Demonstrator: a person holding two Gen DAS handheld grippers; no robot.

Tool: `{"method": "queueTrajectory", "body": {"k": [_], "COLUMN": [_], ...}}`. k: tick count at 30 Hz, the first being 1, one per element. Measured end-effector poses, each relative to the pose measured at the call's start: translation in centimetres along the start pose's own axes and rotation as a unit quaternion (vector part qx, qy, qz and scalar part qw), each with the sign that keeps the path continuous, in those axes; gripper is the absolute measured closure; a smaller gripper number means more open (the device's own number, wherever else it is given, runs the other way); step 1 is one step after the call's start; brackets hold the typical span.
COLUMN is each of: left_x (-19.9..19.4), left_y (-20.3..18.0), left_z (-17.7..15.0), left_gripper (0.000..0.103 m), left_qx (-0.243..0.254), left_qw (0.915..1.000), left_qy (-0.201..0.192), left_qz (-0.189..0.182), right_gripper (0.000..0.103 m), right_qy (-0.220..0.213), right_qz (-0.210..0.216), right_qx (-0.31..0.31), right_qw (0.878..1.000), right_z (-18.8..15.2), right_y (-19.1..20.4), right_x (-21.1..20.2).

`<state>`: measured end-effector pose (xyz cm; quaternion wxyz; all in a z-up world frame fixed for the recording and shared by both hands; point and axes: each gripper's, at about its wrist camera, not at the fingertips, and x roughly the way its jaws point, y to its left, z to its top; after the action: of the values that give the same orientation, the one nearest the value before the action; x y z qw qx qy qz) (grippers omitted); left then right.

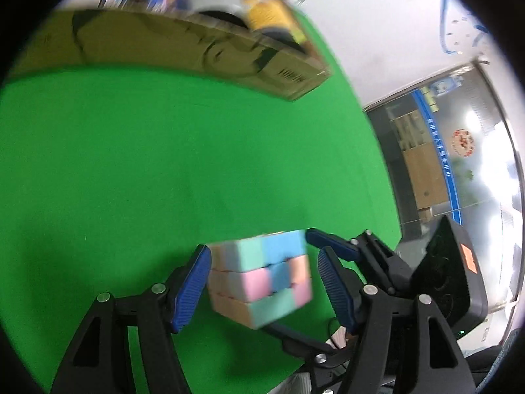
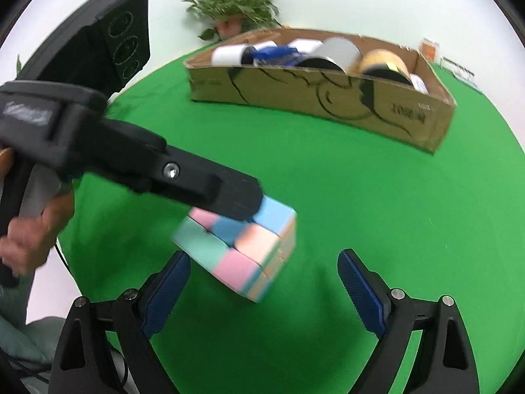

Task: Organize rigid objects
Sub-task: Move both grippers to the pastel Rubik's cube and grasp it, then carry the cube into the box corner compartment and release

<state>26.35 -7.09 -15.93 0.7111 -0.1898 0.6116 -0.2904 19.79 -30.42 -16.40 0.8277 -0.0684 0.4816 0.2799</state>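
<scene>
While the person's hand [image 2: 31, 239] clutched the grip at the far left of the right wrist view, the left hand-held gripper [image 2: 242, 207] reached in from that side and lay across the top of the pastel puzzle cube [image 2: 241, 248]. In the left wrist view the same cube [image 1: 262, 279] sat between the left hand-held gripper's [image 1: 265, 290] blue pads — the left pad touched the cube's side, while a narrow gap showed at the right pad, so whether it was truly clamped could not be told. The cube looked tilted and blurred above the green counter [image 2: 361, 216]; whether it rested on the cloth or hung clear of it was unclear.

Further right, the right hand-held gripper [image 2: 264, 292] stood with its jaws wide apart, nothing pressed between them; the cube's lower corner lay just beyond its left pad. In the left wrist view the right hand-held gripper [image 1: 331, 246] showed just beside the cube, to its right.

Well apart, toward the back right of the counter, stood an open cardboard box [image 2: 328, 105] — rolls of tape and other items crowded inside it. Behind its left end a potted plant [image 2: 233, 10] stood against the white wall.
</scene>
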Motion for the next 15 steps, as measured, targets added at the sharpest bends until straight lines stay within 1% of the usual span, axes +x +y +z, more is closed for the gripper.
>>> {"method": "queueTrajectory", "body": {"k": [1, 2, 3, 5, 6, 10, 13, 15], "left_x": [0.4, 0.9, 1.2, 1.0, 1.2, 1.4, 0.4, -0.5], "left_y": [0.4, 0.7, 0.9, 0.9, 0.9, 1.3, 1.8, 1.9], "left_z": [-0.2, -0.5, -0.9, -1.9, -2.0, -2.2, -1.8, -1.8], "left_gripper": [0.036, 0.036, 0.036, 0.036, 0.036, 0.037, 0.042, 0.043], "left_qx": [-0.008, -0.017, -0.025, -0.034, -0.038, -0.049, -0.045, -0.045], "left_qw": [0.9999, 0.9996, 0.9991, 0.9984, 0.9982, 0.9974, 0.998, 0.9979], "left_qy": [0.011, 0.02, 0.028, 0.027, 0.025, 0.018, 0.008, -0.006], "left_qz": [0.001, -0.008, -0.023, -0.035, -0.039, -0.05, -0.044, -0.047], "right_gripper": [0.019, 0.025, 0.028, 0.028, 0.032, 0.033, 0.034, 0.035], "right_qy": [0.011, 0.016, 0.022, 0.024, 0.023, 0.02, 0.023, 0.016], "right_qz": [0.0, -0.002, -0.002, 0.008, 0.015, -0.02, -0.023, -0.029], "right_qx": [-0.006, -0.009, -0.011, -0.007, -0.007, -0.04, -0.029, -0.031], "right_qw": [1.0, 1.0, 1.0, 1.0, 1.0, 0.999, 0.999, 0.999], "right_z": [-0.2, -0.3, -0.4, -0.1, 0.1, 0.5, 1.4, 2.2], "right_y": [0.1, 0.3, 0.7, 0.9, 1.1, 2.4, 2.3, 2.7], "right_x": [0.6, 1.0, 1.5, 2.3, 2.5, 3.1, 3.2, 3.3]}}
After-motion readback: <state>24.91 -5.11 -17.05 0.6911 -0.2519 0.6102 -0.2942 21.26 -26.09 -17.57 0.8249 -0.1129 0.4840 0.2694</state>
